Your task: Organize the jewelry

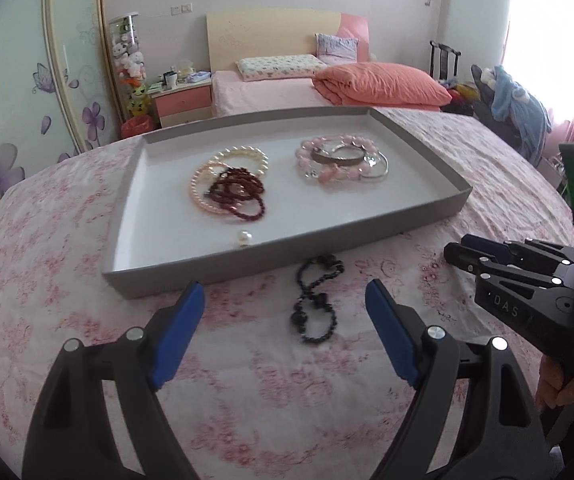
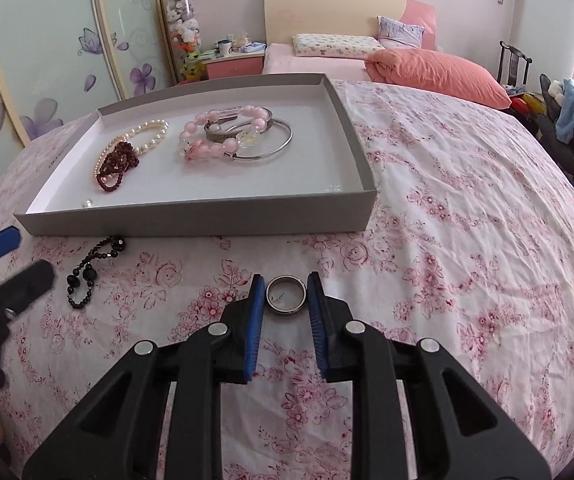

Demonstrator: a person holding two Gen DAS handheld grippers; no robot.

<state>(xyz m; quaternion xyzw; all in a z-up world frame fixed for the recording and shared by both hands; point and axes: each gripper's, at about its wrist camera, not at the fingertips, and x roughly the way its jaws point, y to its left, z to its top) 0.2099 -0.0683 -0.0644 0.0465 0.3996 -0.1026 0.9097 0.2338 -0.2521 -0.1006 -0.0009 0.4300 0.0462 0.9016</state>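
letters "das" on the right hand-held gripper (image 1: 463,258)

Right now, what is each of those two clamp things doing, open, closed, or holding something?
Left gripper: jaws wide open, empty, above the black beaded bracelet.
Right gripper: jaws closed on the silver metal ring.

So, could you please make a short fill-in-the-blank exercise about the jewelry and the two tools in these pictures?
1. The black bead necklace lies on the bedspread, ____ the grey tray.
2. The right tool has a metal ____ between its pads.
3. The left tool is ____ and holds nothing.
4. The silver bangle lies ____ the tray.

Missing words: outside; ring; open; inside
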